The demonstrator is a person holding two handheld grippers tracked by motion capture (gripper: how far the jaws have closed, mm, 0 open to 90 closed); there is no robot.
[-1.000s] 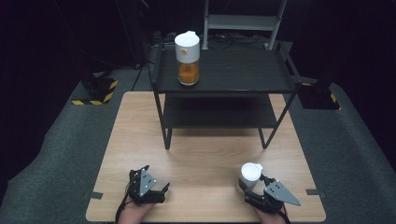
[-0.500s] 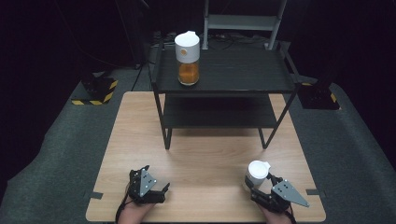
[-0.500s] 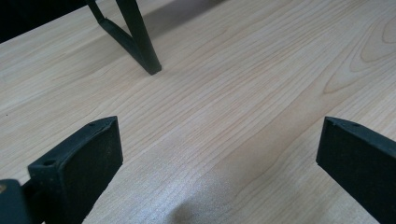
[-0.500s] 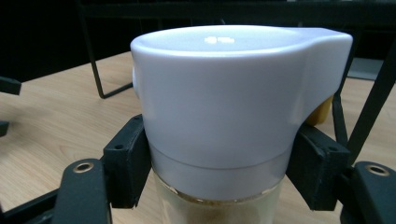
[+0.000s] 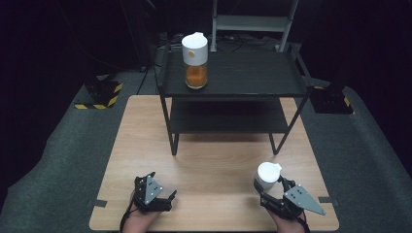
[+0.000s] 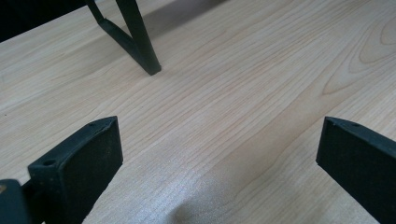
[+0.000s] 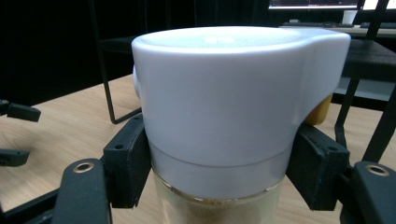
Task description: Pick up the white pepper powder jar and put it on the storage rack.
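A glass jar with a white lid [image 5: 268, 173] stands upright near the table's front right, pale grains showing below the lid [image 7: 224, 93]. My right gripper [image 5: 270, 185] is shut on it, the black pads [image 7: 126, 161] pressing its sides just under the lid. My left gripper [image 5: 164, 187] rests at the front left, open, with bare wood between its pads [image 6: 88, 158]. A second white-lidded jar [image 5: 195, 65] with orange contents stands on the top left of a black rack [image 5: 252, 73].
The two-tier black rack stands on the far half of the wooden table [image 5: 218, 155], with one leg foot [image 6: 152, 70] ahead of my left gripper. The left gripper [image 7: 18, 112] appears at the left edge of the right gripper view. Dark floor surrounds the table.
My right gripper and the jar it holds have shifted slightly to the right. The left gripper has stayed put.
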